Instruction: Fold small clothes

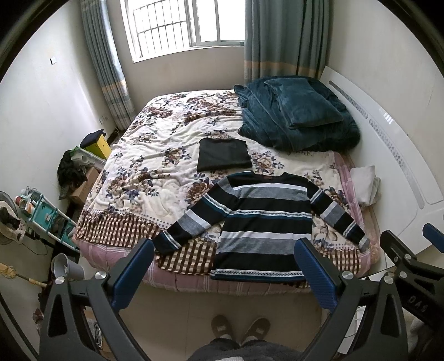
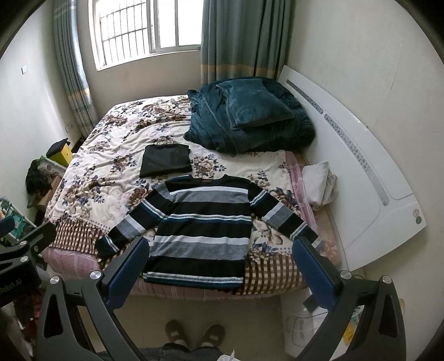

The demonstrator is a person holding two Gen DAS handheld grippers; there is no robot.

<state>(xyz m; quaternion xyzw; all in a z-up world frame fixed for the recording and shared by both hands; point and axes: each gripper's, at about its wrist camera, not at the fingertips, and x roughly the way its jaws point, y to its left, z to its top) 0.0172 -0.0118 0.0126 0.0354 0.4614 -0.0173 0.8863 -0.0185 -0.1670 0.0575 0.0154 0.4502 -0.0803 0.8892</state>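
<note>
Both grippers, left gripper point(image 1: 224, 266) and right gripper point(image 2: 220, 266), hang released; pinch the striped sweater point(image 1: 263, 219) (frame centre) at sleeve cuffs, folding inward evenly.

Home bedroom: bed point(image 1: 144, 144) under floral blanket, folded teal quilt point(image 1: 299, 119), curtained barred window point(image 1: 183, 25), white headboard point(image 1: 388, 144).

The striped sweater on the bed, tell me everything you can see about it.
The striped sweater is a long-sleeved knit with broad black, grey and white bands and thin teal patterned lines. It lies flat and unfolded, neck away from the person, hem at the bed's near edge, both sleeves angled outward. It rests on the floral blanket and its checked border. A folded black garment lies just beyond its collar. Neither gripper touches it; both are open.
</note>
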